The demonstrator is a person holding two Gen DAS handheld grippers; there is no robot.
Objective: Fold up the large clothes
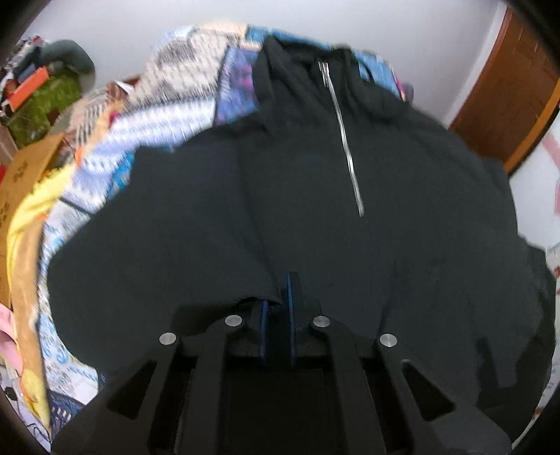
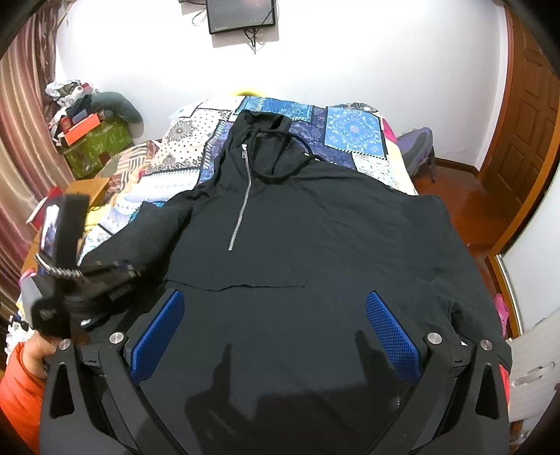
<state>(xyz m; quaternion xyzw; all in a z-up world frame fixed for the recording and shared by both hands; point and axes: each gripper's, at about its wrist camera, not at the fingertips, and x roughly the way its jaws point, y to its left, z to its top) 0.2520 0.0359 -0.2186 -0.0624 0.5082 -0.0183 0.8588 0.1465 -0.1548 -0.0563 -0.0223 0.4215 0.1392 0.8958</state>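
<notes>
A black hoodie (image 2: 315,227) with a silver half zipper (image 2: 241,203) lies face up on a patchwork bedspread (image 2: 350,133), hood toward the far wall. It also fills the left wrist view (image 1: 315,196). My left gripper (image 1: 278,301) is shut on a fold of the hoodie's fabric at its left side; its body shows at the left of the right wrist view (image 2: 84,280). My right gripper (image 2: 276,304) is open and empty, hovering above the hoodie's lower front, with blue pads (image 2: 392,332) spread wide.
Green boxes with clutter (image 2: 94,140) stand at the bed's far left by a curtain (image 2: 21,157). A wooden door (image 2: 525,122) and wood floor (image 2: 472,210) are on the right. A screen (image 2: 241,14) hangs on the white wall. A cardboard box (image 1: 21,182) sits left.
</notes>
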